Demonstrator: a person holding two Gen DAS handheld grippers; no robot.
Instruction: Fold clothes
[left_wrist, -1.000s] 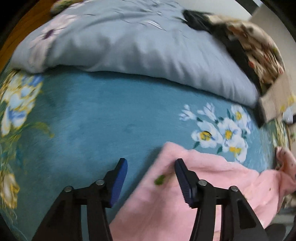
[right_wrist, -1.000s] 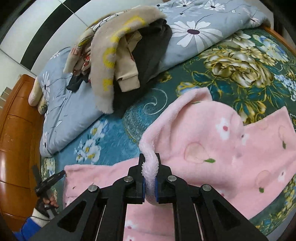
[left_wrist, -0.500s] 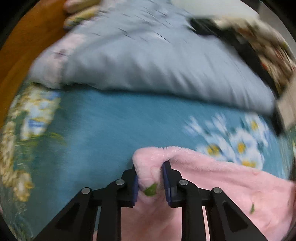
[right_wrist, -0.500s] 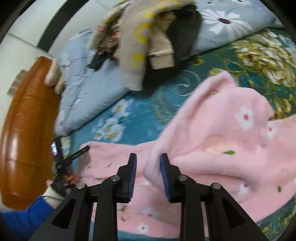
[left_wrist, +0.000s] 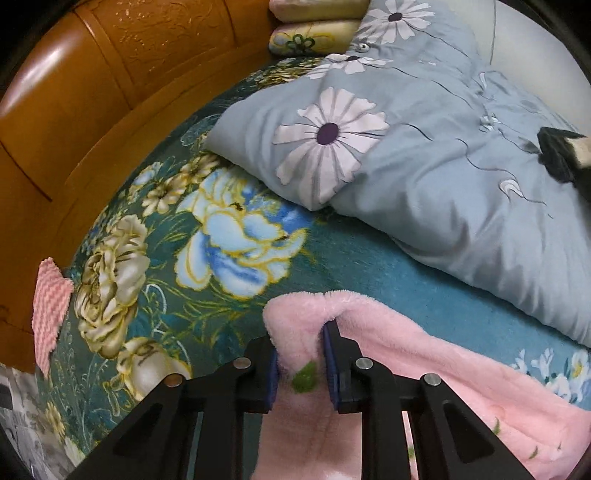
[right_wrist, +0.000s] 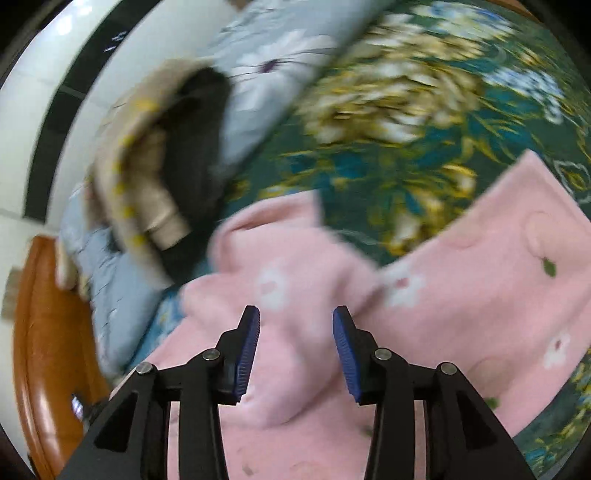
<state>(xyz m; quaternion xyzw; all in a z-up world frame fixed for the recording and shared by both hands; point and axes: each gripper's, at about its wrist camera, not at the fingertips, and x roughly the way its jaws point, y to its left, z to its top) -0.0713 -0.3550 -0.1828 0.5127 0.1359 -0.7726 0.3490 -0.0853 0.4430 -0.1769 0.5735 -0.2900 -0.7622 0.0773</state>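
Left gripper (left_wrist: 300, 363): its 2 blue-padded jaws are clamped on a bunched edge of the pink fleece garment (left_wrist: 424, 373), a green leaf print showing in the pinched fold.
Right gripper (right_wrist: 295, 350): jaws apart and opening; they hang above the pink fleece garment (right_wrist: 461, 288) with no fabric pinched between the pads.
Garment: spread flat on the bed; in the left wrist view it runs from 6 o'clock out to 4 o'clock, in the right wrist view it fills 3 to 7 o'clock, with white flower prints.
Surface: teal floral blanket (left_wrist: 236, 236) with large blue and cream blooms.
Duvet: grey-blue duvet (left_wrist: 461, 177) with daisy prints, at 1 to 3 o'clock in the left wrist view.
Clothes pile: beige and black clothes (right_wrist: 162, 173) on the duvet at 10 o'clock in the right wrist view, blurred.
Room: orange wooden bed frame (left_wrist: 81, 110) at 10 o'clock; white wall with a dark stripe (right_wrist: 59, 110).
Writing: none readable.
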